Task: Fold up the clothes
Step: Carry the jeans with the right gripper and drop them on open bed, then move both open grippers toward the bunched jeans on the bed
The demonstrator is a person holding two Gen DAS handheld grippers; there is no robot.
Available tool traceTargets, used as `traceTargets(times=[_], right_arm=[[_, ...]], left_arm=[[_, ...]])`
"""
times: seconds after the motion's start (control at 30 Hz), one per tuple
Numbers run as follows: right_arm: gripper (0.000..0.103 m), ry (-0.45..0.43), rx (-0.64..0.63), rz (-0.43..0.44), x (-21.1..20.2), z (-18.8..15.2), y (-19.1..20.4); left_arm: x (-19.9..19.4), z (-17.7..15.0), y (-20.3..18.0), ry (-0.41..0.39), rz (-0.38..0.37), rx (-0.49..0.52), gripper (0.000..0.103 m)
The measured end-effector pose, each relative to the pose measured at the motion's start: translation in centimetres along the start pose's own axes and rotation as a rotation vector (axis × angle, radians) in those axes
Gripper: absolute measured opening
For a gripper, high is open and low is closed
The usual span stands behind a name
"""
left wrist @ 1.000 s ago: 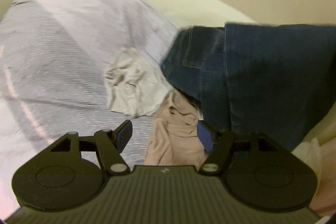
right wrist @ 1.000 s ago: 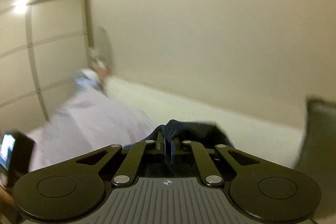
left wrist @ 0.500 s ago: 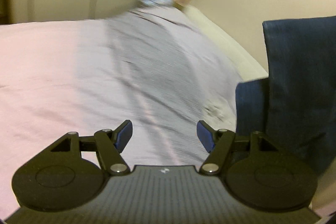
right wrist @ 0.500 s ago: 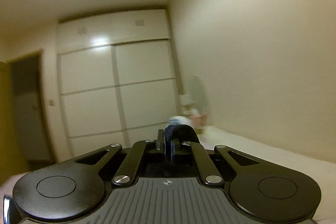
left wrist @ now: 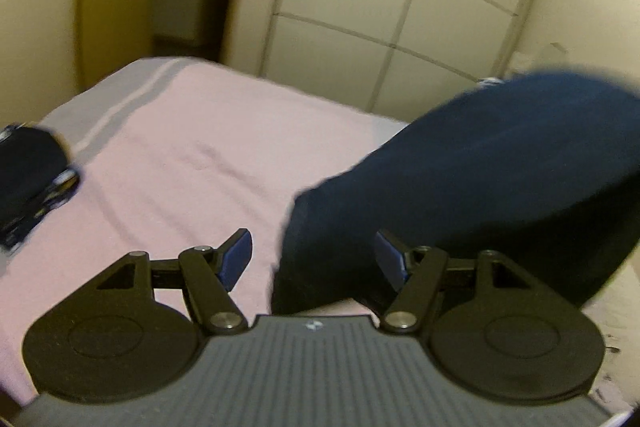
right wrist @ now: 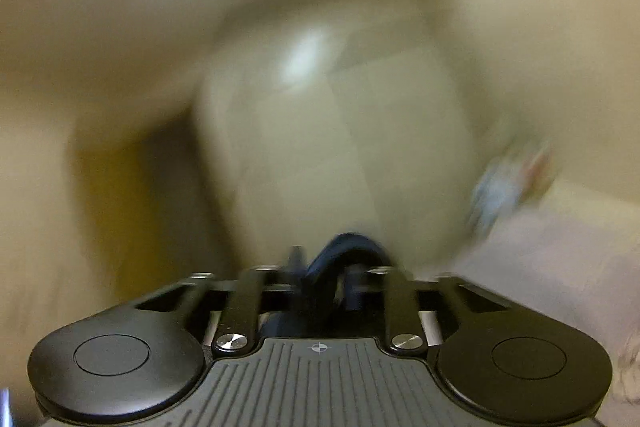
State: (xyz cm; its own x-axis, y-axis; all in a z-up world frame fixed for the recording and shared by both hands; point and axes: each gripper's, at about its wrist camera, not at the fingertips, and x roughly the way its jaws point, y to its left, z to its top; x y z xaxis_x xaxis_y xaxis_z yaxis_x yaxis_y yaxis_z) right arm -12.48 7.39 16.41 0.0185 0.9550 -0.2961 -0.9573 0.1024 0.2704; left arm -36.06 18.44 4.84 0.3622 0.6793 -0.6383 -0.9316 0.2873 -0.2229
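The left gripper (left wrist: 314, 253) has its blue-padded fingers (left wrist: 236, 259) spread wide with nothing between them, though the lower edge of the dark blue jeans (left wrist: 472, 187) hangs right in front, crossing the gap toward the right-hand pad. The right gripper (right wrist: 326, 273) has its fingers pressed together on a bunched fold of the same denim (right wrist: 344, 251), which humps up just past the tips; its view is badly blurred and points up at the wall and ceiling, so that arm looks raised.

From the left wrist view the jeans run as a broad band from the upper right down toward the fingers, held off the pink bed (left wrist: 192, 163) and not lying flat. Their long axis slopes from the right gripper's side down to the left gripper's mouth. The free end is thus nearest the left gripper, which is likely the one to take it, probably by a short push forward and to the right. A dark object (left wrist: 28, 179) lies on the bed at the far left, well apart.
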Motion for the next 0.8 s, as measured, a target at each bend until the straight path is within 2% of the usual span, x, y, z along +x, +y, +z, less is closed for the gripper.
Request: traceTargets(times=[0.03, 0.1, 0.2, 0.33, 0.47, 0.6, 0.8], right_arm=[[0.05, 0.134, -0.016, 0.058, 1.2, -1.9, 0.2], [0.049, 0.302, 0.01, 0.109, 2.9, -5.8, 0.3], [0.049, 0.435, 0.054, 0.057, 3.4, -9.4, -1.1], [0.049, 0.448, 0.134, -0.01, 0.5, -12.2, -3.0], [0.05, 0.497, 0.155, -0.039, 0.5, -13.9, -4.3], [0.049, 0.586, 0.177, -0.064, -2.2, -18.9, -5.6], [0.049, 0.672, 0.131, -0.063, -4.5, -24.8, -5.8]], left_arm=[[-0.2, -0.5, 0.8, 0.013, 0.023, -0.009, 0.064], [-0.7, -1.6, 1.9, 0.041, 0.057, -0.015, 0.064], [-1.3, -4.1, 1.1, 0.091, 0.069, 0.028, 0.064], [-1.5, -7.0, -0.9, 0.144, 0.074, 0.063, 0.064], [-2.1, -11.0, -2.3, 0.189, 0.116, 0.095, 0.064], [-2.9, -15.1, -4.3, 0.249, 0.174, 0.147, 0.064], [-5.7, -19.8, -5.8, 0.296, 0.25, 0.203, 0.065]])
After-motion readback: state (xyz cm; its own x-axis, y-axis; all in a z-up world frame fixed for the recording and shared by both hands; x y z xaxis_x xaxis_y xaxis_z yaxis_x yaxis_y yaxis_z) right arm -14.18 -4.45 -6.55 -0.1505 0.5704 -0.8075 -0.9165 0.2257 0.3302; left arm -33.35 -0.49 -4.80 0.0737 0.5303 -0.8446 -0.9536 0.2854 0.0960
